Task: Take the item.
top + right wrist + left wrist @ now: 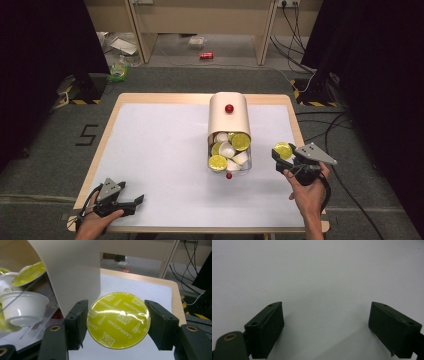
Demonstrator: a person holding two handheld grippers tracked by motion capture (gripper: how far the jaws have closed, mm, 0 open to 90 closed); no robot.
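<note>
At the right of the high view, the right gripper (281, 152) grips a yellow coffee capsule (118, 320) beside the capsule box (229, 120). Lower left, the left gripper (136, 203) stands open over the white table (160, 150).

Your worktop (150, 145) is a pale wooden board whose edge shows as a thin rim around a white mat (165, 165), and the mat covers nearly all of it. One thing rests directly on the mat: a clear bin (229, 150) with a cream roll-top cover (229, 117), lying ahead of your right jaws and just to their left, well apart from your left jaws. Under and ahead of your left jaws, in the left gripper view, lies bare white mat (319, 277). Past your right jaws, the mat (140, 285) runs to the wooden edge (178, 297).
</note>
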